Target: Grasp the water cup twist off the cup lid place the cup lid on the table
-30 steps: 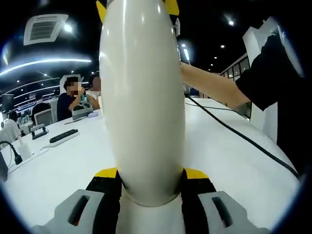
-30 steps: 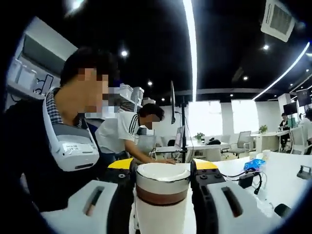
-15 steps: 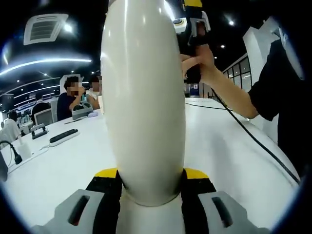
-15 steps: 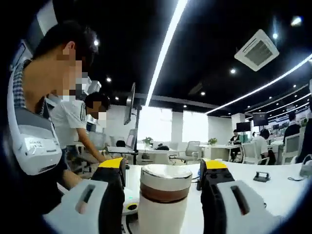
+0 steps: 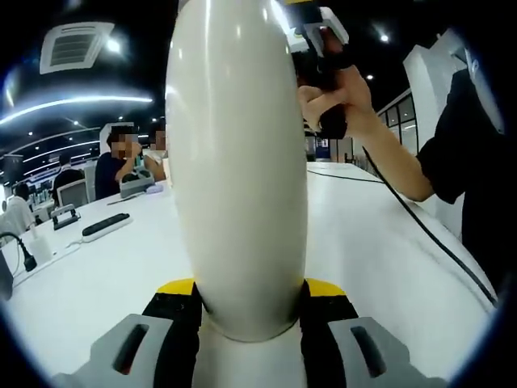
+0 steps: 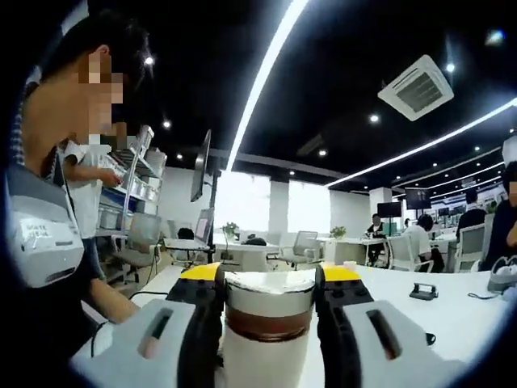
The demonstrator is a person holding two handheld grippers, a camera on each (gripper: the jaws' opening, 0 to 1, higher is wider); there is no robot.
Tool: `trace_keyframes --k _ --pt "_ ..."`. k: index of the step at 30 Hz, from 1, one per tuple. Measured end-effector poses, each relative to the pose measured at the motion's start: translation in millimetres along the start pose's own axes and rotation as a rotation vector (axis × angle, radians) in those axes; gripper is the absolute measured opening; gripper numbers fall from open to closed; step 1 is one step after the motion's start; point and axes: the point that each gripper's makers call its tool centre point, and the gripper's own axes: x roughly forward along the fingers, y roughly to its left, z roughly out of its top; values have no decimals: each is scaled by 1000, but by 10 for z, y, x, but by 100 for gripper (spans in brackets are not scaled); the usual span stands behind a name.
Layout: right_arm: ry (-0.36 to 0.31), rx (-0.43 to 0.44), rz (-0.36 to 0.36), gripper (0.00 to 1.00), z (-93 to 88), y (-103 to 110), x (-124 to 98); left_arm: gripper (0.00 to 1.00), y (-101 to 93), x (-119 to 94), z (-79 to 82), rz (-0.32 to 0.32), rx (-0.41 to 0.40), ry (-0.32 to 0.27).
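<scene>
In the left gripper view the water cup [image 5: 236, 162] stands between the jaws, rising ahead of them, with the table [image 5: 380, 267] spread behind and to both sides. Right of the jaws, beyond the cup, a hand [image 5: 335, 97] holds the right gripper [image 5: 315, 28]. In the right gripper view the cup lid [image 6: 269, 303] sits between the jaws, touching both

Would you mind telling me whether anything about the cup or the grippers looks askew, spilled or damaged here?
Nothing stands out. The left gripper is shut on the white water cup, the right gripper is shut on the cup lid, and the white table shows no spill.
</scene>
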Motion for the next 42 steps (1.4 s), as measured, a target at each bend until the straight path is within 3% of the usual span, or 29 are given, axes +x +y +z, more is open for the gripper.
trace_keyframes --k 5,16,23,28,29,31,33,38,40,42 --pt "13 9 131 47 -6 42 -8 49 1 -1 -6 -1 0 0" --pt "-14 133 534 47 -1 114 -11 49 -6 3 -7 -3 -3 2" --pt "-37 164 600 47 0 136 -41 49 -23 12 -1 -5 -3 2" --pt "-39 205 473 48 3 104 -36 49 -29 14 6 -6 -3 2" --pt "-20 246 380 50 -10 50 -21 49 -31 15 8 -6 -3 2" --pt "-28 286 277 59 41 -8 -23 49 -31 13 9 -6 -3 1" --pt "-24 244 195 61 78 12 -74 49 -34 13 12 -6 -3 1" --pt "23 37 -22 59 101 35 -133 49 -40 10 15 -5 -4 1" --pt "2 31 -76 55 118 28 -127 49 -40 9 14 -5 -4 2" --pt "53 31 -82 55 18 40 -95 49 -37 8 13 -4 -4 2"
